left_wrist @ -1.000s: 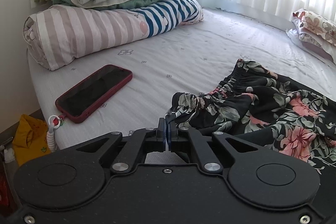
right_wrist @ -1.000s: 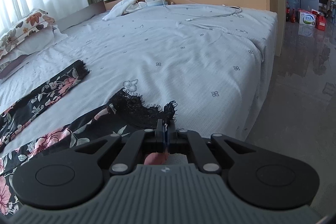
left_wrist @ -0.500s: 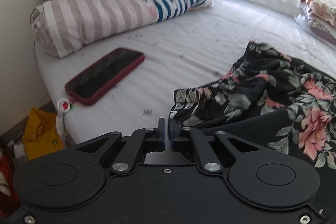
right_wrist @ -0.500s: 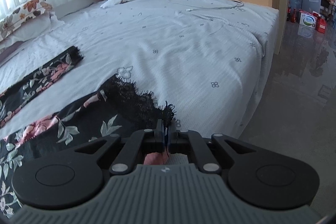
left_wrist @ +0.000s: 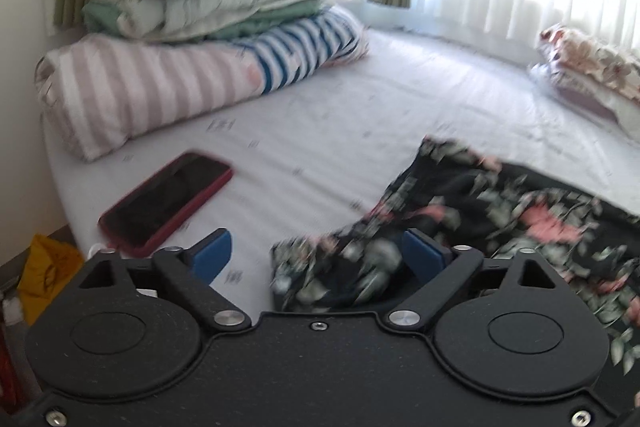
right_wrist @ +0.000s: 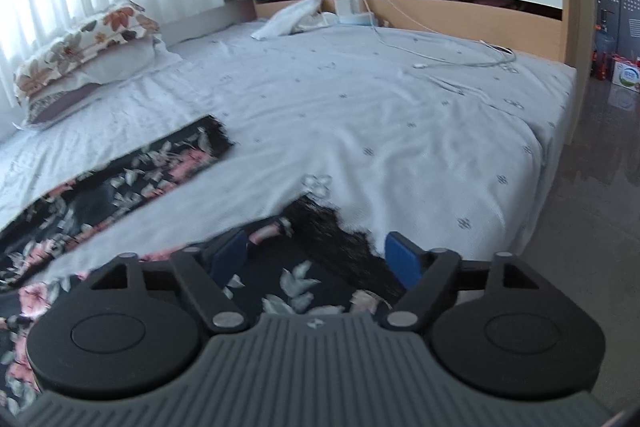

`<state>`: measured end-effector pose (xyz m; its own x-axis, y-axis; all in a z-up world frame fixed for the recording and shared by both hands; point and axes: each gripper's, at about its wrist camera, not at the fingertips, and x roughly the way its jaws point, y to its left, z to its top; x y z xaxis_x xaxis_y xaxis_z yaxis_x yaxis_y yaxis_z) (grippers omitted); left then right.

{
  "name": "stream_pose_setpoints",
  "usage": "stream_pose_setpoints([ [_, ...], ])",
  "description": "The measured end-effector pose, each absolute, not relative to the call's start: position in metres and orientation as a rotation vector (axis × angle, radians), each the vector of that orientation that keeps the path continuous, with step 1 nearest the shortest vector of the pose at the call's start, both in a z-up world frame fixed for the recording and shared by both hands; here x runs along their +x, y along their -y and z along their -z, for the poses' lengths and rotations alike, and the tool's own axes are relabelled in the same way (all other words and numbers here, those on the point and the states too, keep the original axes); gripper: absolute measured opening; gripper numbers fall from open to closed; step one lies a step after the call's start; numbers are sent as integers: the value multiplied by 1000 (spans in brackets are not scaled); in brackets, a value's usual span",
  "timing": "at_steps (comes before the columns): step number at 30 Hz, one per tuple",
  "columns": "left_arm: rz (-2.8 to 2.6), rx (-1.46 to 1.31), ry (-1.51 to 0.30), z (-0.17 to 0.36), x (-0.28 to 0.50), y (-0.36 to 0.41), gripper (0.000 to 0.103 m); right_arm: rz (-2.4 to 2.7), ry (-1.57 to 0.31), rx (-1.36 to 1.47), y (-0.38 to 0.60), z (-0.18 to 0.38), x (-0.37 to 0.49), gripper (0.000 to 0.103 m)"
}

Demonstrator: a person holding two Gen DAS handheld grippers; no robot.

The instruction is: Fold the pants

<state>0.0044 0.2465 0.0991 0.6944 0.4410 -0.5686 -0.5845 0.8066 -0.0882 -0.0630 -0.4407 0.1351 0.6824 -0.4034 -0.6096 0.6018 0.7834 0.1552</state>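
A second ago we had both grippers pinched shut on the pants (left_wrist: 500, 211): the left gripper (left_wrist: 316, 253) on the gathered waistband, the right gripper (right_wrist: 316, 255) on the black lace hem (right_wrist: 340, 239). Now our jaws are opening on both sides, the blue fingers (left_wrist: 214, 253) standing wide apart. The waistband corner has dropped out of the left grip and lies loose between the fingers, near the right one. The lace hem likewise lies free on the bed (right_wrist: 400, 131) between the right gripper's fingers (right_wrist: 400, 259). Both views have lifted a little, so the fabric sits lower and closer under us, and both are blurred.
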Motion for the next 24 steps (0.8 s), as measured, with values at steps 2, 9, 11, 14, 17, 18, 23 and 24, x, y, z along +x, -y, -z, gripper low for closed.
stream_pose_setpoints([
  [2, -547, -274, -545, -112, 14, -246, 98, 552, -577, 378, 438, -146, -56, 90],
  [9, -456, -326, -533, -145, 74, -247, 101, 474, -547, 396, 426, -182, -9, 90],
  [11, -442, -336, -551, -148, 100, -248, 103, 442, -558, 399, 424, -191, 11, 90],
  [14, -388, -406, -617, -144, 141, -253, 103, 415, -584, 399, 418, -200, 47, 90],
  [17, -380, -502, -708, -130, 183, -261, 103, 401, -618, 425, 416, -202, 84, 90],
  [18, -382, -532, -729, -123, 195, -265, 103, 401, -631, 438, 416, -201, 97, 90],
  [23, -432, -674, -813, -88, 251, -281, 103, 406, -665, 497, 417, -187, 157, 90],
  [24, -445, -685, -824, -82, 262, -283, 103, 403, -668, 504, 417, -183, 170, 90],
])
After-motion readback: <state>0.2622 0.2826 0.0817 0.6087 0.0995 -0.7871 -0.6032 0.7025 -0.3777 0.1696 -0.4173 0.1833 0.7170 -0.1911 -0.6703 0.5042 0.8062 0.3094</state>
